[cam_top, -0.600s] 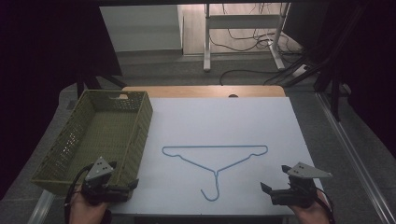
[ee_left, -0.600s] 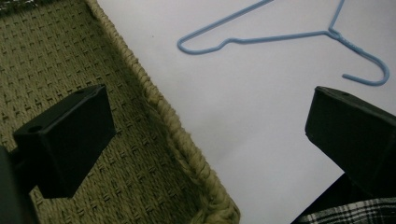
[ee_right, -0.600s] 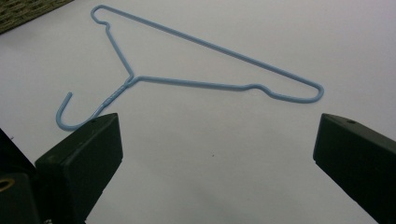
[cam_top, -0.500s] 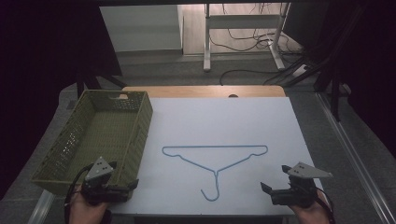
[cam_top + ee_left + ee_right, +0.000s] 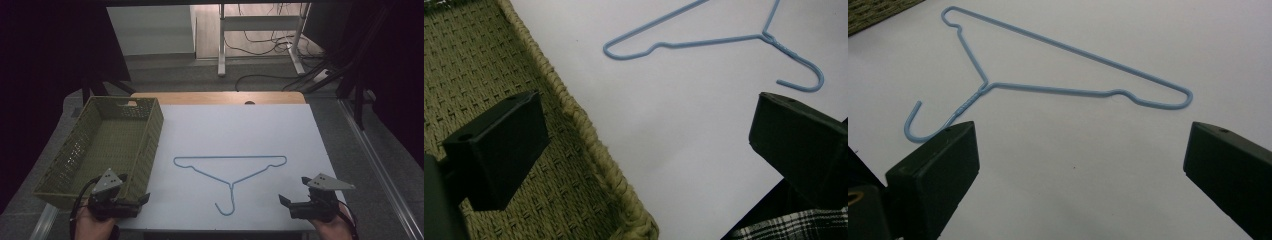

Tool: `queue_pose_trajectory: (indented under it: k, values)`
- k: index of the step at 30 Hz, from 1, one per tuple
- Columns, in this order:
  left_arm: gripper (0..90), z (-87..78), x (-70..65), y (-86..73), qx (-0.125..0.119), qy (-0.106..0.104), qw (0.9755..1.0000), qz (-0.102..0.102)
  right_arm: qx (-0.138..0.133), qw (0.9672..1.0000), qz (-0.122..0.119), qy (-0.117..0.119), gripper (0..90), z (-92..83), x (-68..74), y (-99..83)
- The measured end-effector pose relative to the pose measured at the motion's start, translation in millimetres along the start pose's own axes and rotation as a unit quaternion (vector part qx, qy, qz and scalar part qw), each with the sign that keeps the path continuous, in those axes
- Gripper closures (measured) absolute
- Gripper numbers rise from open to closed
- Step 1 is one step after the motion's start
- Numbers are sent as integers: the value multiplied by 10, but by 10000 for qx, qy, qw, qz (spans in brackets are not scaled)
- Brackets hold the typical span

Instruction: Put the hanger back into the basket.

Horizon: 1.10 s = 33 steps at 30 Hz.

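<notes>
A light-blue wire hanger (image 5: 230, 157) lies flat on the white board (image 5: 240, 125), its hook toward the near edge. My left gripper (image 5: 142, 204) is held at the near left corner, open and holding nothing, beside the near end of the green woven basket (image 5: 150, 135). In the left gripper view its jaws (image 5: 649, 110) straddle the basket rim (image 5: 574, 112), with the hanger (image 5: 765, 35) farther off. At the near right corner my right gripper (image 5: 286, 205) is also open. The right gripper view has the hanger (image 5: 984, 86) just beyond the wide-apart jaws (image 5: 1080, 135).
The basket has nothing in it and runs along the board's left side. A wooden table edge (image 5: 220, 97) shows behind the board. Past it are a desk frame (image 5: 260, 45) and cables (image 5: 260, 80) on the floor. A corner of the basket (image 5: 873, 10) shows in the right gripper view.
</notes>
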<state>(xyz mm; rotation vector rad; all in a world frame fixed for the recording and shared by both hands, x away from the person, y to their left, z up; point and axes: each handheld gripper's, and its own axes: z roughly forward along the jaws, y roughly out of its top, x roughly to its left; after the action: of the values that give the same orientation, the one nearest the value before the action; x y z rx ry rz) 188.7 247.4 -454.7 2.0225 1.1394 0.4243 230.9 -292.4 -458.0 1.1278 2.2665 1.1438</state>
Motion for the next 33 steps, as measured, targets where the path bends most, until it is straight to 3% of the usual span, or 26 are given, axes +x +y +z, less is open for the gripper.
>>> queue_pose_trajectory:
  k: [16,24,33]
  values:
    - [27,-24,0,17,-116,-28,9999,-38,72,9999,61,-32,11,25,21,7]
    - [30,-68,-62,92,-306,-49,9994,125,115,9999,7,-71,10,36,70,45]
    - [25,-12,-187,167,-412,-247,9983,341,81,10000,-43,-36,10,34,166,123]
